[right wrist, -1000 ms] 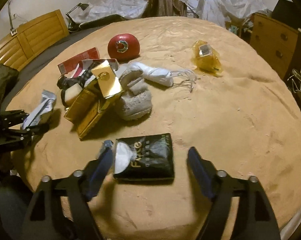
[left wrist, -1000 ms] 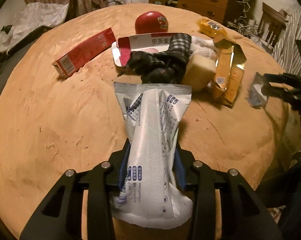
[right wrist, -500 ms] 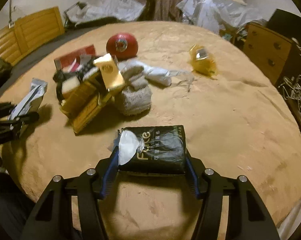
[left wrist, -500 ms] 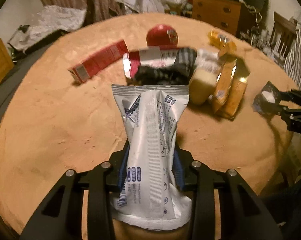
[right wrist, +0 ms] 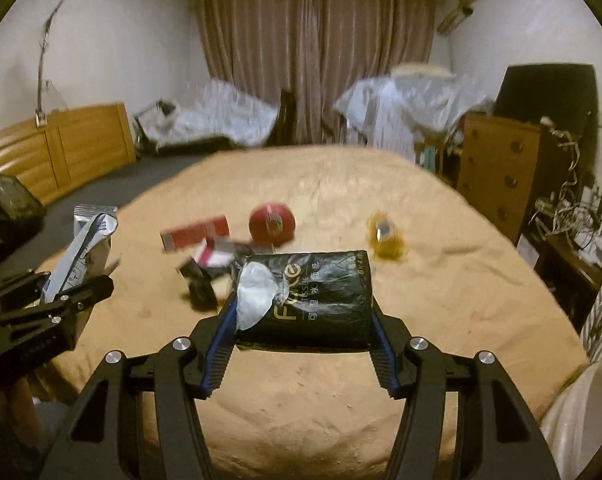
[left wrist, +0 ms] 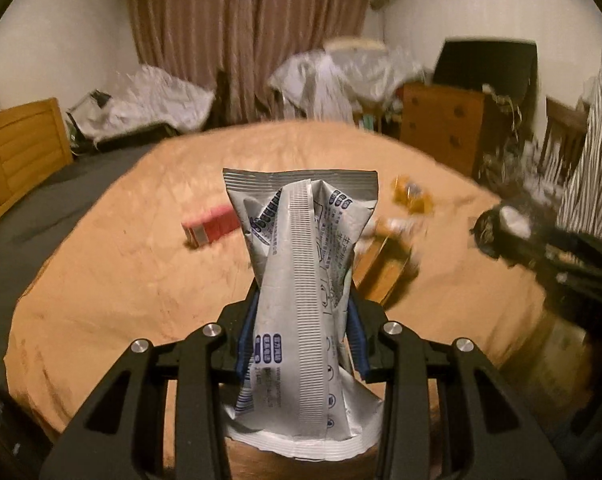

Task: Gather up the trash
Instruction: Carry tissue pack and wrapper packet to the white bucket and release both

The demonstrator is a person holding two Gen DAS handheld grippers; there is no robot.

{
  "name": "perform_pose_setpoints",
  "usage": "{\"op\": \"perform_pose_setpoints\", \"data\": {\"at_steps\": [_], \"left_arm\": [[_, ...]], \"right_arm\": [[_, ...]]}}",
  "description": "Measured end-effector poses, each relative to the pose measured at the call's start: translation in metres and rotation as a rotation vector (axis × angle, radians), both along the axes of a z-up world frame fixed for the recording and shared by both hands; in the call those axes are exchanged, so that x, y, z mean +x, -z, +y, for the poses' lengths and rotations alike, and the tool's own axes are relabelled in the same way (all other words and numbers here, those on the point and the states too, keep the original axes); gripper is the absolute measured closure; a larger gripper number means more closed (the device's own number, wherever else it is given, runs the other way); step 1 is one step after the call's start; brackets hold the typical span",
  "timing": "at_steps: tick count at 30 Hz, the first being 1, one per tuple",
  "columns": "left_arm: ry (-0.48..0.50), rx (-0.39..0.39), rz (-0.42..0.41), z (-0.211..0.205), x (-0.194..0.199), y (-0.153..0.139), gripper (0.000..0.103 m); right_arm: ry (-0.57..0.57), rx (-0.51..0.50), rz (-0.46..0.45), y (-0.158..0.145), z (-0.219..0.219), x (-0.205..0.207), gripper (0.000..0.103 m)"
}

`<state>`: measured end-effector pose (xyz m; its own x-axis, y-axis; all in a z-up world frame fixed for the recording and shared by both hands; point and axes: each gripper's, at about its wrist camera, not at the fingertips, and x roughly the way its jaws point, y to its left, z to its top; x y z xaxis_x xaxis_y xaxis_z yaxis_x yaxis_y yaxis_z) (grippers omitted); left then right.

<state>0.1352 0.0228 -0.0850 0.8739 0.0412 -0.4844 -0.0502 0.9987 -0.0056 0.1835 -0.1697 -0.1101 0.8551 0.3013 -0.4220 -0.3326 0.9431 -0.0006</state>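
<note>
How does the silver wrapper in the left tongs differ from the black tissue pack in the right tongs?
The silver wrapper is pale with blue print; the tissue pack is black with gold letters. The wrapper is long, flat and crumpled and stands upright; the pack is a full block lying across. The left tongs pinch the wrapper narrow; the right tongs stand wider around the pack. Both are held above the bed.

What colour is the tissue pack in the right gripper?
Black with gold lettering; the tissue pack shows best in the right wrist view.
</note>
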Motion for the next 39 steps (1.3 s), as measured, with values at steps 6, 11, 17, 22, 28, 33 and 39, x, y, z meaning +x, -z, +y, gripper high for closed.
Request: {"op": "perform_pose_setpoints", "data": {"at_steps": [6, 11, 17, 22, 28, 33, 39], "left_arm": [[-0.05, 0.02, -0.169, -0.02, -0.033, -0.024, 0.066], [-0.069, 0.051, -0.251, -0.032, -0.053, -0.03, 0.066], [-0.061, 0.041, -0.242, -0.036, -0.053, -0.028, 0.066], [-0.059, 0.035, -0.239, -0.035, -0.053, -0.028, 0.066], [-0.052, 0.027, -0.232, -0.027, -0.049, -0.029, 0.066], [-0.01, 0.019, -0.224, -0.037, -0.042, -0.034, 0.066], [0.093, -0.003, -0.216, -0.078, -0.028, -0.041, 0.066]], "right_arm": [[0.022, 0.044, -0.113, -0.015, -0.004, -0.037, 0.042], [0.033, 0.088, -0.153, -0.021, -0.013, -0.057, 0.042], [0.039, 0.095, -0.152, -0.019, -0.018, -0.066, 0.042], [0.039, 0.097, -0.147, -0.02, -0.02, -0.071, 0.042], [0.038, 0.095, -0.151, -0.022, -0.02, -0.07, 0.042], [0.057, 0.084, -0.154, -0.036, -0.034, -0.077, 0.042], [0.129, 0.064, -0.149, -0.054, -0.076, -0.086, 0.042]]}}
